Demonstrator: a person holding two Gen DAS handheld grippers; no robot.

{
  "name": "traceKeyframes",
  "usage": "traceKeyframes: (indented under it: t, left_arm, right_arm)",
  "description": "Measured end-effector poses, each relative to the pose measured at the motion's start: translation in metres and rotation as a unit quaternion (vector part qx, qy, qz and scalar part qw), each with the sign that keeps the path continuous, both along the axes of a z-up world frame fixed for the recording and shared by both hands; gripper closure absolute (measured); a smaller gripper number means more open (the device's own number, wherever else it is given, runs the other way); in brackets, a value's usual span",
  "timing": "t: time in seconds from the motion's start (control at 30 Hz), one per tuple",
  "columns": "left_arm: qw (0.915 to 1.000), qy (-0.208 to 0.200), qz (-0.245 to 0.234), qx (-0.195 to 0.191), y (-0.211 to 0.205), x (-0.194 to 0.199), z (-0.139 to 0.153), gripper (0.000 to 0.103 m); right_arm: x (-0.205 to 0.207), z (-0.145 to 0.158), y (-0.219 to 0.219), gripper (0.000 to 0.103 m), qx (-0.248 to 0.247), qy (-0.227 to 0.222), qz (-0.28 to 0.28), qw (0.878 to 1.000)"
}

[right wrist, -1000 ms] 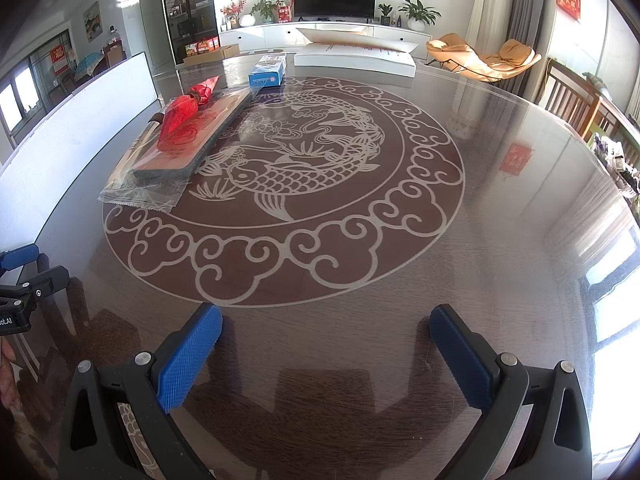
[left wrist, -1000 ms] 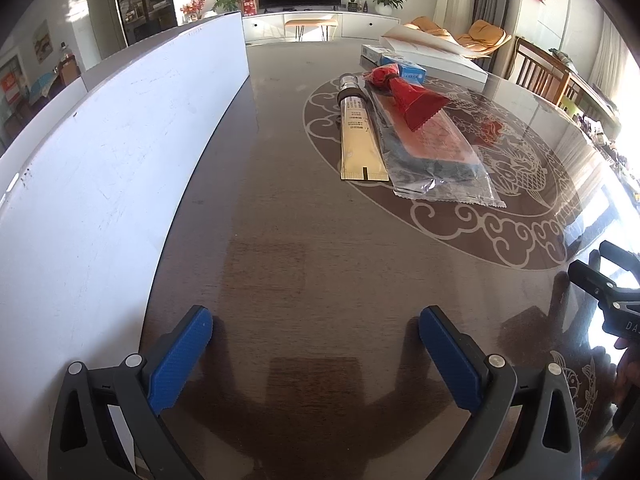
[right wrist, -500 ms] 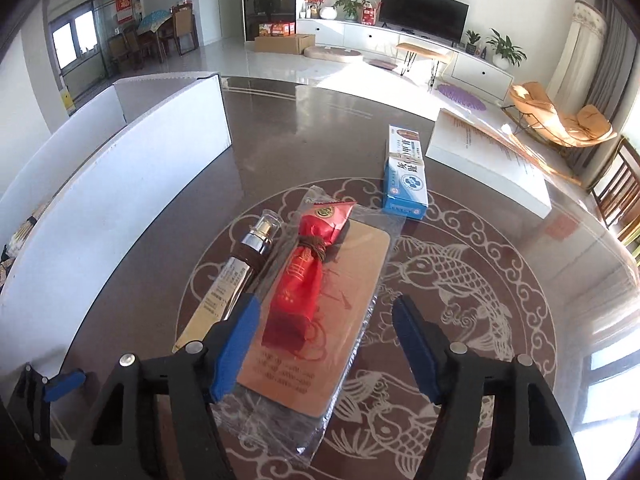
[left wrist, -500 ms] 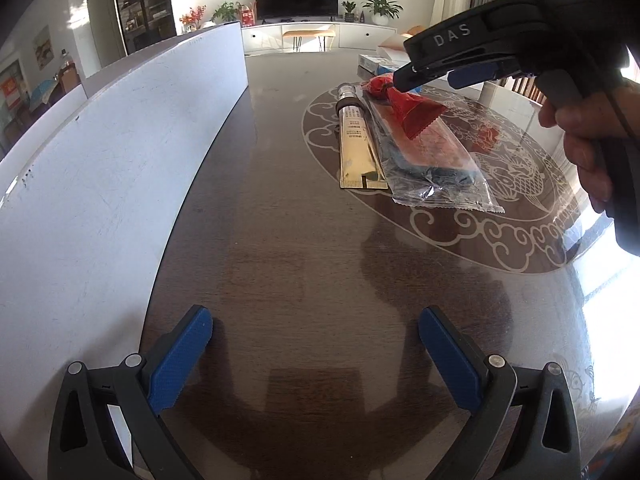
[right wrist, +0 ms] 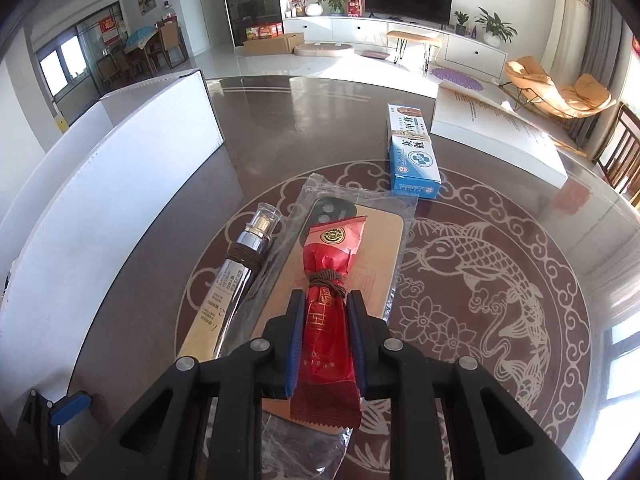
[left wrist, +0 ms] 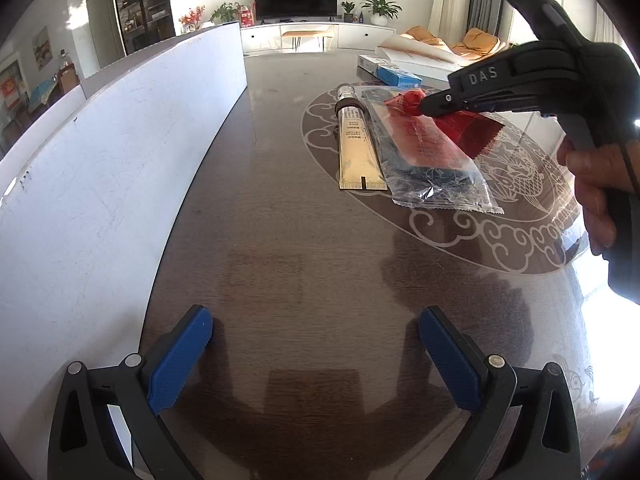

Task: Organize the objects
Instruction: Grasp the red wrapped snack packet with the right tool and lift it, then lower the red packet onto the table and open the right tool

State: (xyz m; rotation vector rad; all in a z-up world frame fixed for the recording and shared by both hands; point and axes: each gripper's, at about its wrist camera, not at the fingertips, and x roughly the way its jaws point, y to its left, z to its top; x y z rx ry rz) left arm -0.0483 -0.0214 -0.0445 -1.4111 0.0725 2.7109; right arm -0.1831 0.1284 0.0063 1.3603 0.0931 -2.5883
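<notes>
We see the right hand-held gripper [right wrist: 324, 304] pinching a red sachet [right wrist: 326, 320] tied with a brown cord; both blue pads press its sides just below the knot, jaws nearly together. In the left wrist view the same sachet [left wrist: 468, 130] hangs tilted from the gripper tips [left wrist: 430, 106], its serrated end off the packet beneath, while a person's hand [left wrist: 596, 184] grips the black handle. Under the sachet lies a clear plastic packet [right wrist: 352, 216] holding a tan phone case, flat on the tabletop [left wrist: 280, 240] over the round fish-and-cloud pattern. Just beside that packet, on its left in the right wrist view, lies a gold tube [right wrist: 236, 280] with a silver collar and clear cap, brown cord wound around its neck; the two look side by side and parallel, whether touching we cannot tell. Farther back sits a blue and white box [right wrist: 414, 152], apart from the packet, and next to it a large white flat box [right wrist: 500, 132]. A white board [left wrist: 100, 168] stands upright along the tabletop's left edge. The left hand-held gripper [left wrist: 314, 354] has its jaws spread wide above bare tabletop, nothing between the blue pads [left wrist: 180, 360], well apart from the objects.
</notes>
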Motion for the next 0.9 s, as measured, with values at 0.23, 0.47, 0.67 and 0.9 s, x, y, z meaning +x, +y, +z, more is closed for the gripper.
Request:
traceKeyframes:
  t: [0.23, 0.47, 0.67, 0.9]
  left_arm:
    - [1.0000, 0.000, 0.000, 0.000, 0.000, 0.000, 0.000, 0.000]
    - [1.0000, 0.000, 0.000, 0.000, 0.000, 0.000, 0.000, 0.000]
    - [1.0000, 0.000, 0.000, 0.000, 0.000, 0.000, 0.000, 0.000]
    - [1.0000, 0.000, 0.000, 0.000, -0.001, 0.000, 0.000, 0.000]
  right_arm:
    - [0.094, -0.007, 0.080, 0.082, -0.001, 0.012, -0.049, 0.999]
    - [0.149, -0.024, 0.122, 0.072, -0.010, 0.001, -0.083, 0.997]
    - [0.145, -0.031, 0.117, 0.044, 0.004, 0.008, -0.072, 0.997]
    - [0.150, -0.040, 0.101, 0.013, 0.025, 0.020, -0.058, 0.998]
